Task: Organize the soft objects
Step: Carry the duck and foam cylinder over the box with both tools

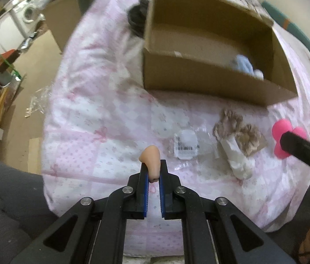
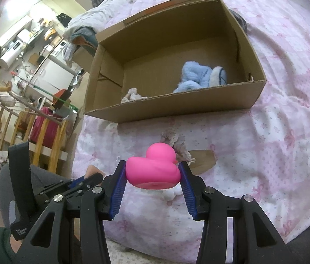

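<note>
My left gripper (image 1: 153,171) is shut on a small peach soft toy (image 1: 151,159) and holds it above the pink quilt. My right gripper (image 2: 152,173) is shut on a pink rubber duck (image 2: 153,168); the duck also shows in the left wrist view (image 1: 285,137). An open cardboard box (image 2: 177,107) lies ahead on the bed, with a light blue plush (image 2: 195,76) and a small beige cloth (image 2: 131,95) inside. The box also shows in the left wrist view (image 1: 210,83). A beige crochet flower piece (image 1: 237,132) lies on the quilt in front of the box.
A clear plastic wrapper with a label (image 1: 185,145) and a white wad (image 1: 239,160) lie on the pink quilt (image 1: 102,118). A black object (image 1: 137,17) sits beside the box. Wooden furniture (image 2: 42,136) and room clutter stand left of the bed.
</note>
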`<state>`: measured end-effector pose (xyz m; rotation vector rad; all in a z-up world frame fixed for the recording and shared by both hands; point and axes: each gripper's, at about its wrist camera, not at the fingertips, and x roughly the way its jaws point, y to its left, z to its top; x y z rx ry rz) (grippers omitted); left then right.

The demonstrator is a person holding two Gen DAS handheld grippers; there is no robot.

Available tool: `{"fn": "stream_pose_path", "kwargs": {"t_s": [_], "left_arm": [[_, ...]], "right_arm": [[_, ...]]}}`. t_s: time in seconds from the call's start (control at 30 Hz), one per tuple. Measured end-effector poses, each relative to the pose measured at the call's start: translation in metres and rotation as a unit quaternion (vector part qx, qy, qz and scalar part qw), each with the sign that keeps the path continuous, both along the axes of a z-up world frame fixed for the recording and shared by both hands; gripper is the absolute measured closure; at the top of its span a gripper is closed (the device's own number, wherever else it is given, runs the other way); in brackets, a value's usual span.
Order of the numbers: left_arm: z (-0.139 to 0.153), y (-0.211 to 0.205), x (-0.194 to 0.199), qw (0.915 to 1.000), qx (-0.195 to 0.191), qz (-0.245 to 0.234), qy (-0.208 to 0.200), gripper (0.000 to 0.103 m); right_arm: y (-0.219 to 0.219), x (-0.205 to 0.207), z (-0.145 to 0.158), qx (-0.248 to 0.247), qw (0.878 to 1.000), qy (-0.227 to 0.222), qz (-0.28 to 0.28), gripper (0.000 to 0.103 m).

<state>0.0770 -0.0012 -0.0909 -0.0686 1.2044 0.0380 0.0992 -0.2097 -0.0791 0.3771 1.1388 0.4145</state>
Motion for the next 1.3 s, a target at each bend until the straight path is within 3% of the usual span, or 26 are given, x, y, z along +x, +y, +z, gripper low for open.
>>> {"fn": "stream_pose_path", "kwargs": {"t_s": [0.2, 0.37, 0.57, 0.77, 1.07, 1.3], "left_arm": [[0.04, 0.01, 0.001, 0.9985, -0.002, 0.019, -0.052, 0.096], [0.07, 0.011, 0.02, 0.9958, 0.015, 0.015, -0.089, 0.096], [0.094, 0.001, 0.054, 0.992, 0.037, 0.003, -0.121, 0.096], [0.113, -0.007, 0.086, 0.9898, 0.036, -0.001, -0.138, 0.096], [0.101, -0.031, 0.131, 0.9904, 0.039, -0.017, -0.131, 0.095], [0.068, -0.059, 0.151, 0.9904, 0.046, -0.047, -0.122, 0.095]], "right_arm": [[-0.004, -0.001, 0.012, 0.032, 0.999, -0.024, 0.001, 0.053], [-0.021, 0.004, 0.034, 0.103, 0.992, -0.069, -0.007, 0.053], [-0.031, 0.023, 0.056, 0.075, 0.99, -0.12, -0.015, 0.053], [-0.046, 0.064, 0.055, 0.099, 0.987, -0.121, -0.03, 0.053], [-0.042, 0.114, 0.041, 0.044, 0.992, -0.115, -0.038, 0.053], [-0.038, 0.123, 0.014, -0.02, 0.997, -0.061, -0.045, 0.053]]}}
